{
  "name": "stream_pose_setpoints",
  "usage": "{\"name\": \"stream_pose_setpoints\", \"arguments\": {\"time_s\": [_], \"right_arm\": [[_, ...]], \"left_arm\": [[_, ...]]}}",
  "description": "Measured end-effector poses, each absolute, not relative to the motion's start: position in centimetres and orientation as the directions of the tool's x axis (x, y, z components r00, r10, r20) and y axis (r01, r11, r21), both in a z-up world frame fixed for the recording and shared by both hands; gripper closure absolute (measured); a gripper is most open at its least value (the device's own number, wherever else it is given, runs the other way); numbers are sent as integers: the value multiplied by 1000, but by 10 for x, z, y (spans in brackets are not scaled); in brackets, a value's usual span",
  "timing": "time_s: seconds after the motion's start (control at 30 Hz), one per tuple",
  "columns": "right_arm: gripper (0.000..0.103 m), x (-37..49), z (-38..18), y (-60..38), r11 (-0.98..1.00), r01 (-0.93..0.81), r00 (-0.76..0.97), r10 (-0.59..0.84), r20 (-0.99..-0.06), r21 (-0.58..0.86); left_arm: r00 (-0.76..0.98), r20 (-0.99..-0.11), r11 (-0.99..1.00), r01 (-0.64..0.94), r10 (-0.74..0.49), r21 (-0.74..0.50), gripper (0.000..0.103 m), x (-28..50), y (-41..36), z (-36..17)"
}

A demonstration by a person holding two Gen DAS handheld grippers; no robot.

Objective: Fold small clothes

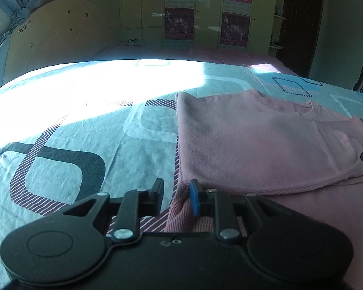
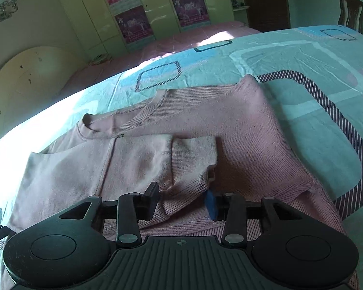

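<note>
While the pink knitted sweatshirt (image 2: 242,130) lay partly folded on the teal patterned bedsheet (image 1: 67,145), sides and sleeves already brought in over the body, the step in hand looked like taking the near hem at both corners to fold it up toward the collar. To do it well, both grippers would need to bite the ribbed hem evenly, lift together and keep the tucked sleeve cuff (image 2: 193,159) from sliding out; a lopsided lift would probably skew the fold. The left gripper (image 1: 175,193) sat at the near left corner of the garment, jaws narrowly parted, with a bunch of ribbed hem (image 1: 181,207) between them and touching the blue pad; whether it was truly clamped I could not tell, since the black finger stood clear of the cloth. The right gripper (image 2: 181,199) hovered low over the near edge, jaws moderately parted, the ribbed cuff edge lying between them, pads not pressing on it.
</note>
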State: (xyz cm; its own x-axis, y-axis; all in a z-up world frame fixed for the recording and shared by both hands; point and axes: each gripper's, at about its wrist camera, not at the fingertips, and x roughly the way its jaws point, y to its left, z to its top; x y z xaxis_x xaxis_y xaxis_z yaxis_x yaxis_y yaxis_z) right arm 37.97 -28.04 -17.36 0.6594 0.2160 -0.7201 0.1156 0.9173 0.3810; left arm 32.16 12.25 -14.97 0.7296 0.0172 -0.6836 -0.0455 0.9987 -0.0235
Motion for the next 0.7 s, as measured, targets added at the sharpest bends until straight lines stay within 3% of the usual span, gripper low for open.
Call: {"name": "stream_pose_setpoints", "arguments": {"time_s": [0.07,0.1,0.13,0.17,0.27,0.4,0.43,0.47,0.5,0.53,0.7], "right_arm": [[63,380,-176,-286,891,135,655,248,-714,433],[68,379,-177,-284,898,134,655,237,-717,419],[80,380,-178,-281,913,118,652,226,-724,391],[98,381,-177,-278,923,108,649,216,-729,370],[98,372,-162,-277,944,65,700,188,-689,324],[97,374,-173,-280,956,14,640,216,-737,292],[96,373,-170,-283,954,11,652,220,-726,299],[82,371,-166,-286,956,13,673,209,-709,294],[58,370,-161,-289,961,15,700,188,-689,277],[48,371,-158,-290,966,18,718,166,-676,257],[45,404,-173,-290,975,36,698,132,-704,218]], "left_arm": [[733,-680,996,-63,6,-59,76,328,123,-144],[730,-684,995,-69,-3,-78,76,336,123,-143],[725,-689,993,-75,-11,-94,76,345,123,-143],[718,-696,991,-82,-16,-108,76,355,120,-145],[703,-711,987,-94,-26,-130,76,387,115,-153],[681,-731,982,-116,-32,-150,76,423,116,-164],[679,-734,980,-125,-30,-156,76,433,118,-166],[678,-735,978,-132,-28,-159,76,439,121,-167],[680,-733,976,-146,-18,-159,76,445,124,-168],[681,-733,975,-154,-12,-159,73,450,127,-170],[662,-750,973,-167,-7,-157,66,480,133,-181]]}}
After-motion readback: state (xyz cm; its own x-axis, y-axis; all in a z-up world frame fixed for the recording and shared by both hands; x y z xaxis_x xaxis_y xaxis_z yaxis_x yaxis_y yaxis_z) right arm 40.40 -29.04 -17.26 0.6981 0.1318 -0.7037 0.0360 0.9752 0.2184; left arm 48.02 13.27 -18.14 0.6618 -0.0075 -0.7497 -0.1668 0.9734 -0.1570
